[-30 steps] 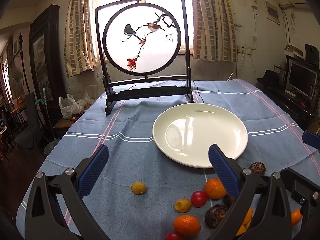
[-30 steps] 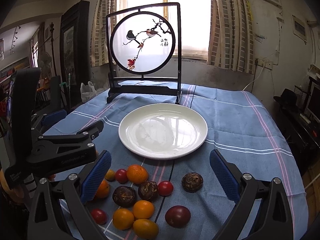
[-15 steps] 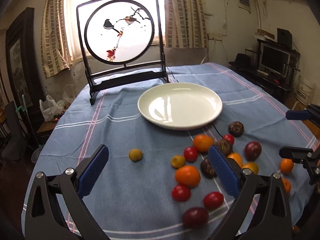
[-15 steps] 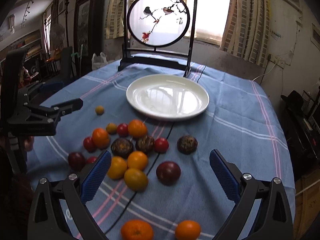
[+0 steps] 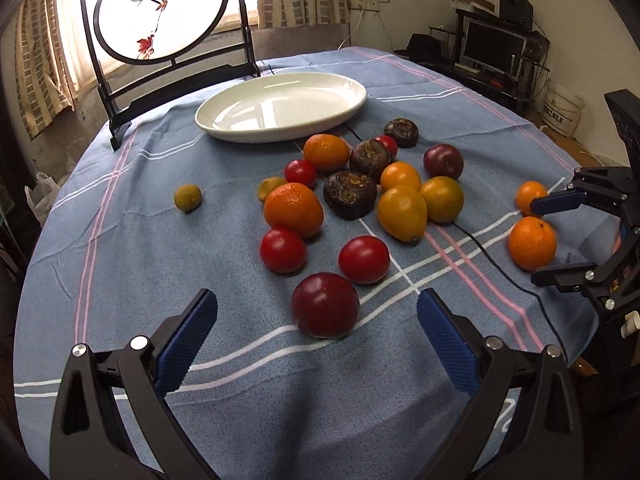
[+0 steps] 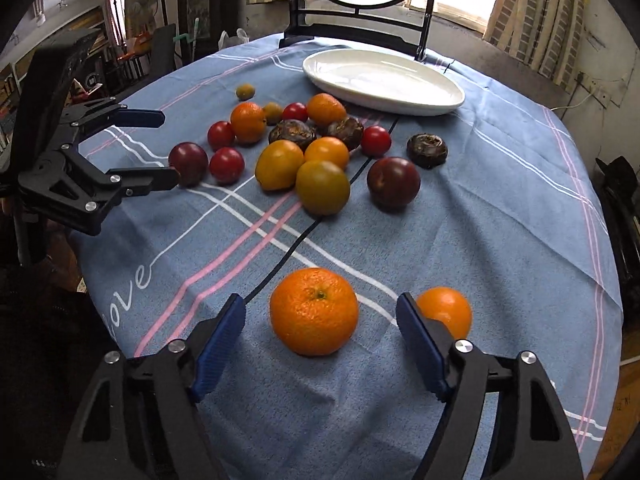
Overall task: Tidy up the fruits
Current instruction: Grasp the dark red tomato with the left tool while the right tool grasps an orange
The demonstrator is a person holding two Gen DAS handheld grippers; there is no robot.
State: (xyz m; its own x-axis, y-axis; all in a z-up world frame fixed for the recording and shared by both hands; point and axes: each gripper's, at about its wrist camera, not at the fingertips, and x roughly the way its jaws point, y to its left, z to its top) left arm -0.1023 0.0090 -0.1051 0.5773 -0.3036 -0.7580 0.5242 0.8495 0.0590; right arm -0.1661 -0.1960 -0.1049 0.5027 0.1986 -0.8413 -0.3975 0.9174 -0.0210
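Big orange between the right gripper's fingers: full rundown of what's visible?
The orange is round, bright and pebbly-skinned, its small green stem scar facing up. It sits on the blue striped tablecloth, apart from the main fruit pile. The right gripper is open around it, blue pads on either side with gaps, not touching. A smaller orange lies close beside it, outside the right finger. It looks whole and unmarked.
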